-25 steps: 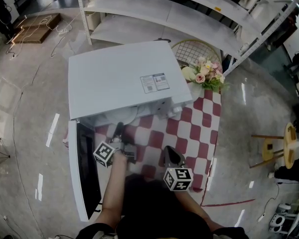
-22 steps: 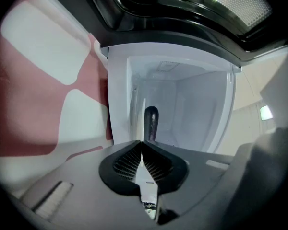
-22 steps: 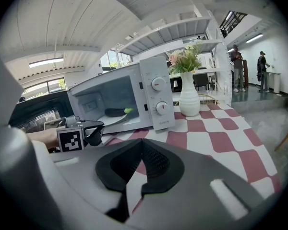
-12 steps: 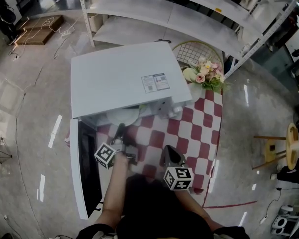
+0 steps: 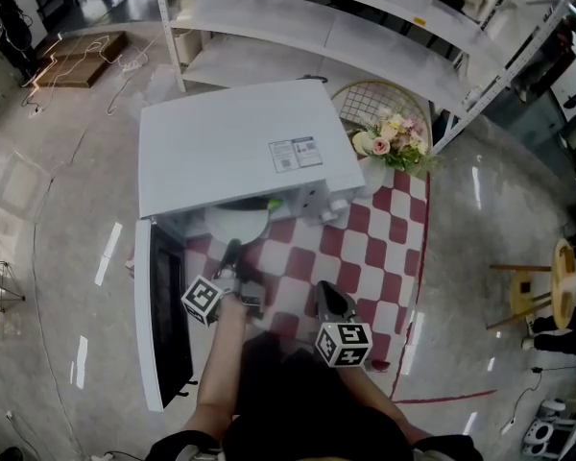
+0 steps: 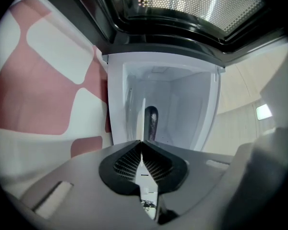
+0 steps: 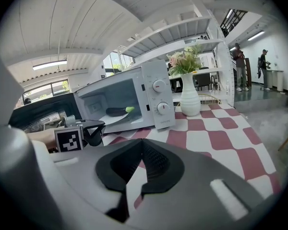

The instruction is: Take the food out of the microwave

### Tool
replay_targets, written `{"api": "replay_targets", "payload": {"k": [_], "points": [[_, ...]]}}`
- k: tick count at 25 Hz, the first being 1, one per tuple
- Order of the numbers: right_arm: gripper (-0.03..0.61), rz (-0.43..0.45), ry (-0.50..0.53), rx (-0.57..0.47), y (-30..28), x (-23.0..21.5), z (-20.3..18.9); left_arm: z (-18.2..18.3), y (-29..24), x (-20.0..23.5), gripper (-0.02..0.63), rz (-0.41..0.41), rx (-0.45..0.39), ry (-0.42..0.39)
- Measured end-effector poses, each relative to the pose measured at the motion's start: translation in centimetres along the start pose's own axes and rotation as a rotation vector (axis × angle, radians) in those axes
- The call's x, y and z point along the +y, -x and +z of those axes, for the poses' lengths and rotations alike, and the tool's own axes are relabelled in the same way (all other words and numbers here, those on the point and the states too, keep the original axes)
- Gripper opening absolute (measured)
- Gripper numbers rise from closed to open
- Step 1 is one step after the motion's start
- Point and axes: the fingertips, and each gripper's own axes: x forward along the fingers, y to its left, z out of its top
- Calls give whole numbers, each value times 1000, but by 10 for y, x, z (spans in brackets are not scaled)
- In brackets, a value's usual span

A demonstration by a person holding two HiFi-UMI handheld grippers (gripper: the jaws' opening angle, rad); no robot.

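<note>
- Door [image 5: 163,325]: swung wide past the table's [image 5: 384,248] left edge, so the cavity is free to reach into.
- Left gripper [image 6: 143,143]: held level at the mouth of the microwave [image 5: 230,142]. Its jaws are pinched on the rim of the plate [image 5: 235,222], apparently to slide it out flat.
- Food [image 7: 116,111]: dark, long and green-tipped. It lies on the plate, which pokes partly out of the cavity.
- Microwave: stands on the table's far left corner.
- Right gripper [image 7: 143,140]: jaws together with nothing in them. It hovers over the table's near edge, likely ready to steady the plate.
- Vase [image 7: 189,102]: far right corner, clear of the work.
</note>
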Motion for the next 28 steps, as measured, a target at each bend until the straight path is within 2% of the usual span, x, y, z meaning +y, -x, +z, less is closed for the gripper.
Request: {"api": "replay_targets", "payload": {"k": [28], "points": [[2,22,-7,-11,37,-7,-12,-27,37,-8,15,-29,-12,9]]}}
